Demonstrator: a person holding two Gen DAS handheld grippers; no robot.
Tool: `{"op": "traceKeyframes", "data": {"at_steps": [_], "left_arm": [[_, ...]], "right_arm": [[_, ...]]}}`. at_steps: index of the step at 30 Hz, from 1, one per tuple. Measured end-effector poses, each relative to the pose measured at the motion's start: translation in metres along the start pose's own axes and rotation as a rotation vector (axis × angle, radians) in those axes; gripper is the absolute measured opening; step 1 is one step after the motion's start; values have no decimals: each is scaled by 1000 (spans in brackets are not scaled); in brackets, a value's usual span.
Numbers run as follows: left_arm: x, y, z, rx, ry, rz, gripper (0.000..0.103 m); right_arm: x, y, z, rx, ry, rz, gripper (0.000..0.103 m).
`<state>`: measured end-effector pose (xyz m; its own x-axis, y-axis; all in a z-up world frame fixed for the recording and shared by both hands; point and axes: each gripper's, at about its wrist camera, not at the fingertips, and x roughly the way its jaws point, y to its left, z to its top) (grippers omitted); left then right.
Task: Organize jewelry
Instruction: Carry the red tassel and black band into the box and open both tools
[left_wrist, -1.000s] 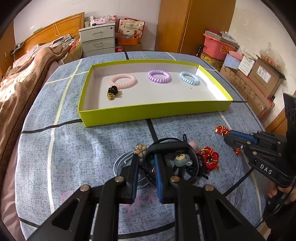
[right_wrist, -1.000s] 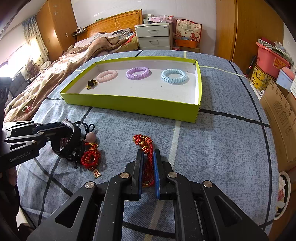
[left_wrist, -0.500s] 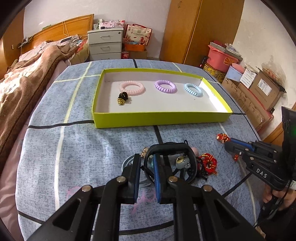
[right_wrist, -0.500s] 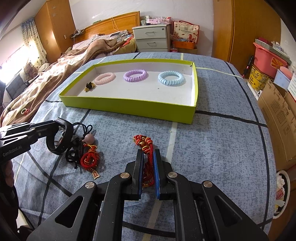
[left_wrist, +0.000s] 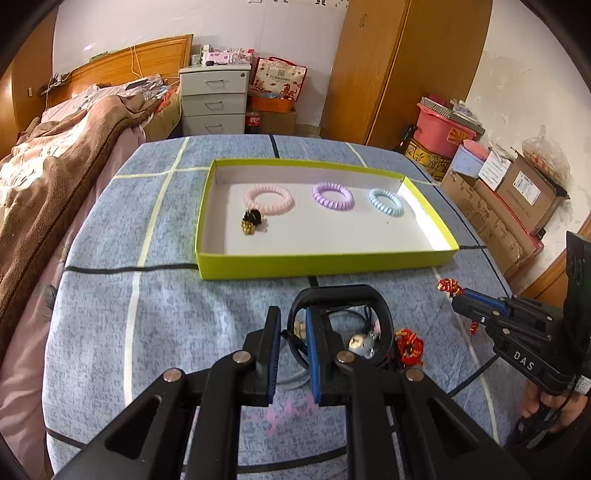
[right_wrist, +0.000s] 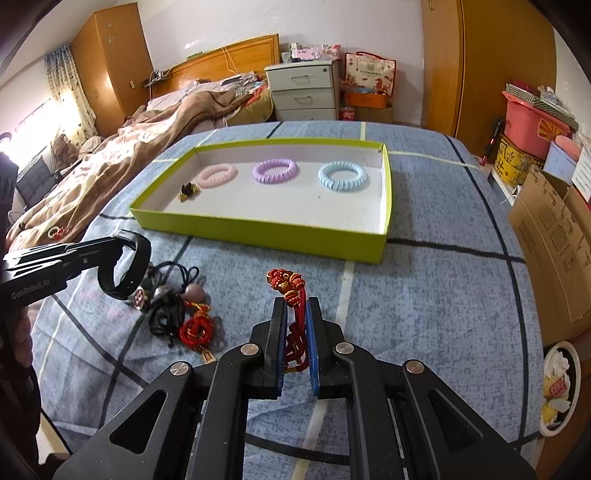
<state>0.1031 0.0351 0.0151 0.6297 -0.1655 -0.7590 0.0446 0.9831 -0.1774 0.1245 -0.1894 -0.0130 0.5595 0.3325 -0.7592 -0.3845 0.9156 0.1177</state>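
My left gripper (left_wrist: 293, 317) is shut on a black band bracelet (left_wrist: 340, 293), held above a pile of cords and charms (left_wrist: 369, 339) on the blue cover. The right wrist view shows that band (right_wrist: 125, 266) hanging from the left gripper (right_wrist: 118, 245) over the pile (right_wrist: 173, 306). My right gripper (right_wrist: 296, 306) is shut on a red braided cord bracelet (right_wrist: 284, 280), seen at the right as the red cord (left_wrist: 448, 286). Beyond lies a lime-green tray (right_wrist: 258, 229) with pink (right_wrist: 216, 175), purple (right_wrist: 275, 170) and blue (right_wrist: 341, 176) spiral ties and a small black-gold piece (right_wrist: 189, 190).
A red knotted charm (right_wrist: 195, 330) lies at the pile's near edge. A brown blanket (right_wrist: 155, 147) covers the bed to the left. Grey drawers (right_wrist: 303, 90) stand behind, and cardboard boxes (right_wrist: 550, 229) and a pink tub (right_wrist: 532, 122) line the right side.
My left gripper has risen with the black band, lifting it off the pile. The right gripper has stayed put with the red cord.
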Motion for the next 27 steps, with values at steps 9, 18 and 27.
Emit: {"op": "traceKeyframes", "data": {"at_steps": [9,18,27], "left_arm": [[5,-3,26,-3,-17,-37,14],[30,-2,60,-7,-11,-35,14],[63,10,88,-31,9,-6,14]], "right_arm": [[-7,-3,25,12,-35,-9,10],[9,-15,55,23,-37,-27,10],[46,-22,77,16,8,-42,10]]}}
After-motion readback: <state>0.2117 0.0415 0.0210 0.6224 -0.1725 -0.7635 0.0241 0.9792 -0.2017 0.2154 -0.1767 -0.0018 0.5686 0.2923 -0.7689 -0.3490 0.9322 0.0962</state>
